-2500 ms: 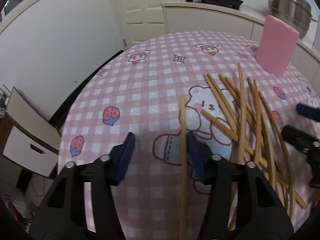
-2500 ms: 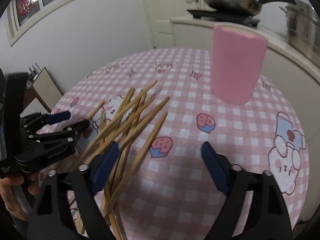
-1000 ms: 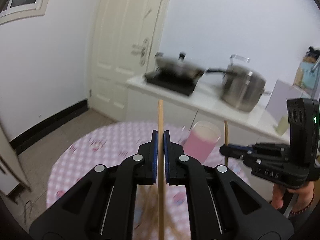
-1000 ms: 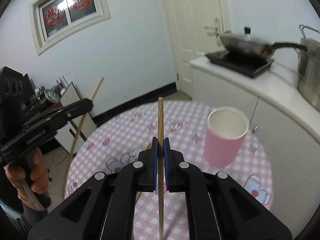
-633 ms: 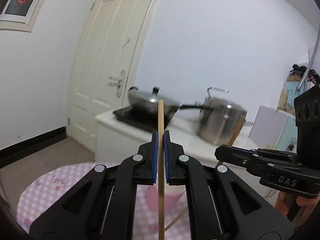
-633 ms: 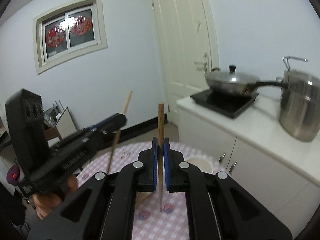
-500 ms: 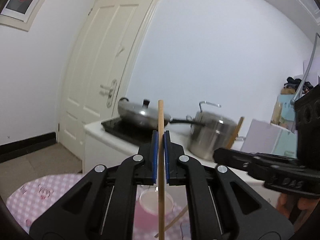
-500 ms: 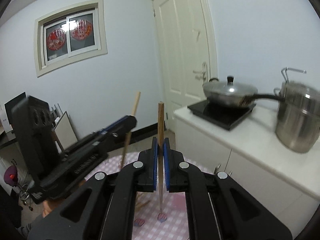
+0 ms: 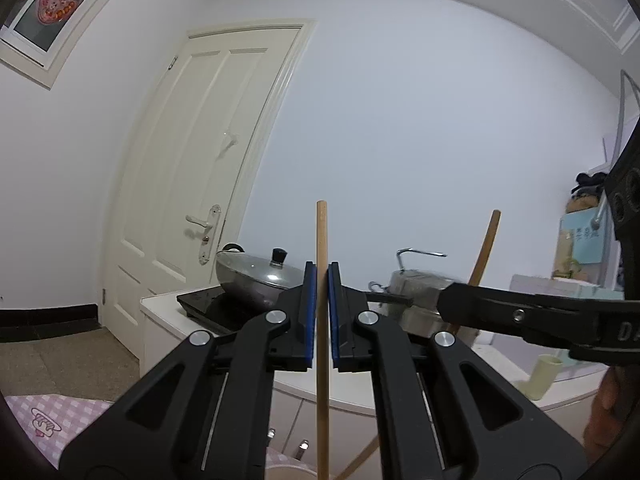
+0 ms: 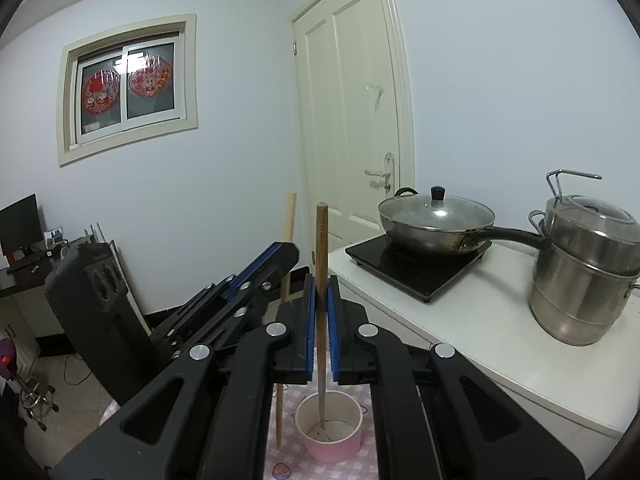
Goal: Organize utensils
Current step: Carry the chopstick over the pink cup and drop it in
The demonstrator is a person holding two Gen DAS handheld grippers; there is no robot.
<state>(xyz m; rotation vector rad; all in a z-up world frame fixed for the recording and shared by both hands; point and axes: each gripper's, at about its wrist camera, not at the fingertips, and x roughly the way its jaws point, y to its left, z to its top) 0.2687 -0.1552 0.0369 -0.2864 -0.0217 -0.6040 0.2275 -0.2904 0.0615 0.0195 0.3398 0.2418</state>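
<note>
My left gripper (image 9: 322,270) is shut on a pale wooden chopstick (image 9: 322,240) that stands upright between its blue pads. My right gripper (image 10: 320,280) is shut on a darker wooden chopstick (image 10: 321,240), also upright, whose lower tip hangs inside the mouth of the pink cup (image 10: 334,446) on the checked tablecloth below. In the right wrist view the left gripper (image 10: 276,258) sits just left, its chopstick (image 10: 289,216) reaching down beside the cup. In the left wrist view the right gripper (image 9: 452,307) enters from the right with its chopstick (image 9: 486,244) slanting.
A white counter (image 10: 480,320) stands close behind the table, carrying a black hob with a lidded pan (image 10: 436,220) and a steel pot (image 10: 584,264). A small pale cup (image 9: 540,376) sits on the counter. A white door (image 10: 352,120) is behind. A hand (image 9: 608,412) holds the right gripper.
Both grippers have risen with their chopsticks and drawn close together over the pink cup. The right chopstick's tip now hangs in the cup's mouth; the left view has tilted up off the table.
</note>
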